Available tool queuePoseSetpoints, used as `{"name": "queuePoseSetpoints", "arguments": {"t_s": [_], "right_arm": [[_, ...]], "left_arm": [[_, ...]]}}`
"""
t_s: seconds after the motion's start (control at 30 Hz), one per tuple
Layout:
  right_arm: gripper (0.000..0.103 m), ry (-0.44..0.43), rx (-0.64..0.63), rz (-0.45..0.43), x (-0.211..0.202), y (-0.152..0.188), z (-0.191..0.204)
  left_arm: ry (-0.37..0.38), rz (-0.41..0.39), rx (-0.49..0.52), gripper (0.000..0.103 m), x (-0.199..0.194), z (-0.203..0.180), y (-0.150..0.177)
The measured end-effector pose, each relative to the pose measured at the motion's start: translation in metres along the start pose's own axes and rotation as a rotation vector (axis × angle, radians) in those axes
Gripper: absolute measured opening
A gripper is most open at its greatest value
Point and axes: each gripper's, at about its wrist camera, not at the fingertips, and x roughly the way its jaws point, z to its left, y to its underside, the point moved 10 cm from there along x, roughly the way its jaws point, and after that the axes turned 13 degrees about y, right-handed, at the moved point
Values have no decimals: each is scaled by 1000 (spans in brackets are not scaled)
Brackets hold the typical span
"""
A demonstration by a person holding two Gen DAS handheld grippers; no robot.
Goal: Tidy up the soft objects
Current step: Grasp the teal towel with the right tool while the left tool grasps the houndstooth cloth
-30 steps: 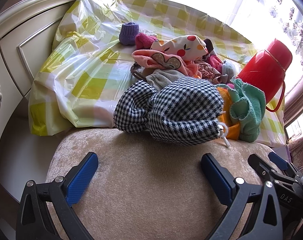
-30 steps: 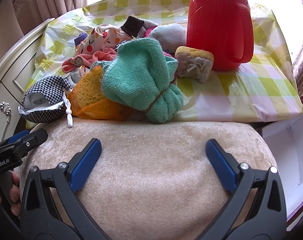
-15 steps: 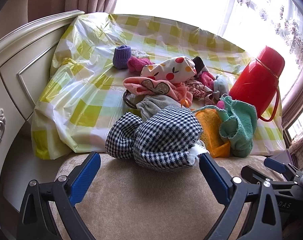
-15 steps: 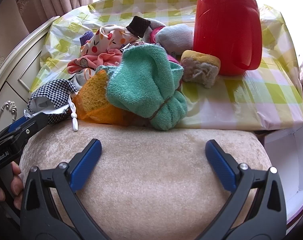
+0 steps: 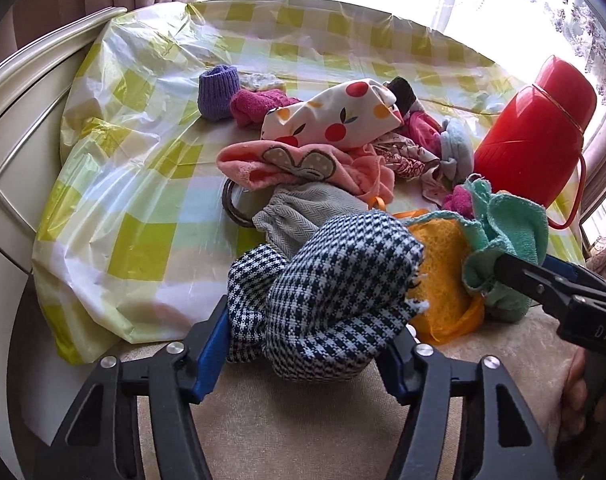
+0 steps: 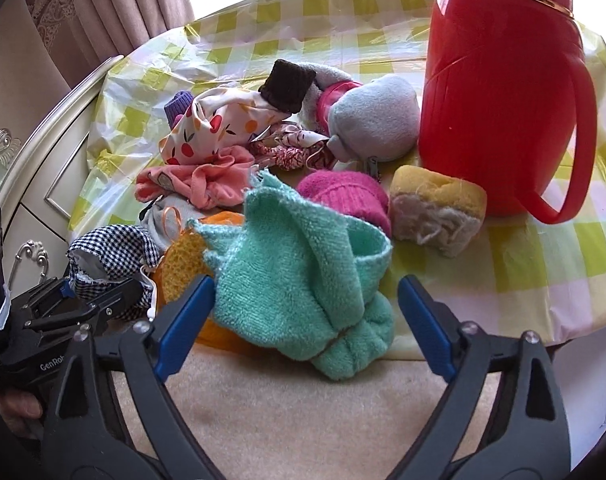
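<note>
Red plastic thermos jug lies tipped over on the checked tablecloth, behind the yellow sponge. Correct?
Not tipped over. In the right wrist view the red plastic thermos jug stands upright on the checked tablecloth, behind the yellow sponge. The rest is right.

Left gripper (image 5: 309, 350): jaws parted, blue pads (image 5: 211, 356) low in own view, at 7 and 5 o'clock. Seen from right wrist view as black body at 8 o'clock (image 6: 87, 300), tips pointing toward 2 o'clock. Holding hand (image 6: 17, 410) partly visible at 8 o'clock edge, fingers wrapped on grip.

Right gripper (image 6: 305, 318): jaws spread wide, blue pads (image 6: 185, 326) at 7 and 5 o'clock. From left wrist view, enters at 3 o'clock, tips pointing toward 9 o'clock. Holding hand (image 5: 575, 396) at 4 o'clock edge.
</note>
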Motion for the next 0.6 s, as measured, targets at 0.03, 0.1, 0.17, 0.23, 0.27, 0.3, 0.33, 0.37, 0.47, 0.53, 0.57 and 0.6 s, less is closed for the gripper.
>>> {"name": "queuePoseSetpoints", "arguments": {"t_s": [0.03,0.1,0.17,0.23,0.27,0.3,0.33,0.37,0.47,0.53,0.57,0.6], "right_arm": [[84,-10,-7,14,4,0,2],[76,-11,-15,37,11,2,3],[66,-13,-19,32,10,2,2],[61,-24,-23,28,8,3,2],[57,-30,-23,26,7,4,1],[55,-36,-22,25,5,4,0],[52,-41,-19,23,4,5,-1],[50,-47,-13,18,1,5,-3],[37,-69,7,-12,-10,4,-10],[35,-86,23,-32,-20,3,-16],[35,-92,29,-40,-24,4,-19],[34,-96,30,-43,-27,5,-22]], "left_arm": [[-3,3,5,53,0,-1,0],[-18,-4,12,43,-1,-1,-1],[-34,-18,12,34,-6,-1,-2],[-37,-34,1,32,-11,-1,-1],[-36,-41,-5,30,-14,-2,-2],[-36,-50,-10,30,-16,-3,-2],[-36,-59,-11,29,-19,-4,-3],[-36,-71,-12,28,-22,-6,-4],[-32,-114,-14,28,-35,-13,-9],[-22,-142,-13,28,-43,-20,-13],[-17,-153,-8,28,-46,-24,-16],[-16,-161,0,28,-49,-28,-18]]}}
